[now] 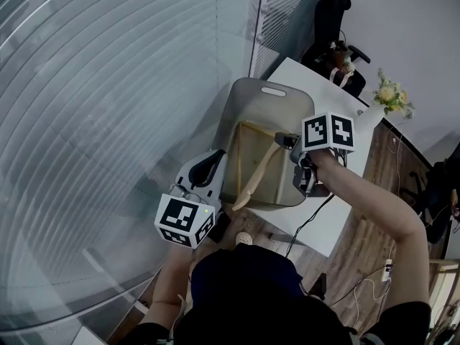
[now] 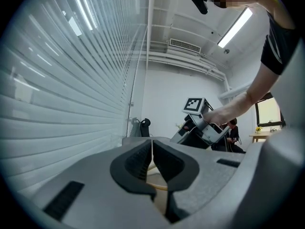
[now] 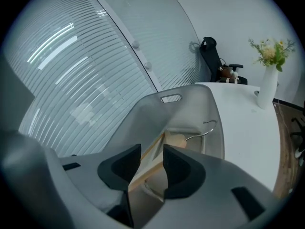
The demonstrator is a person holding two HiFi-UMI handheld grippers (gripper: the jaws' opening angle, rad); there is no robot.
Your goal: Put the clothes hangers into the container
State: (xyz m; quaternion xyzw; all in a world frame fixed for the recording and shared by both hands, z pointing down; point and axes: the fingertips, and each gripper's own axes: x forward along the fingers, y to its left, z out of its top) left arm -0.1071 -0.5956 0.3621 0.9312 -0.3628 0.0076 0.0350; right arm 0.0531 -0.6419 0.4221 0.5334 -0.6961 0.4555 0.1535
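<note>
One container, white table, slatted glass wall

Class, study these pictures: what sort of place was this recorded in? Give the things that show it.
Most likely an office or meeting room: a white table stands beside a striped glass wall, a black office chair sits at its far end, and a vase of flowers stands on it.

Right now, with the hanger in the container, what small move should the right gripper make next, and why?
Probably draw the right gripper straight back and up, clear of the wooden hanger. Its jaws stand apart with the bar between them, not clamped, and the hanger already leans inside the container.
</note>
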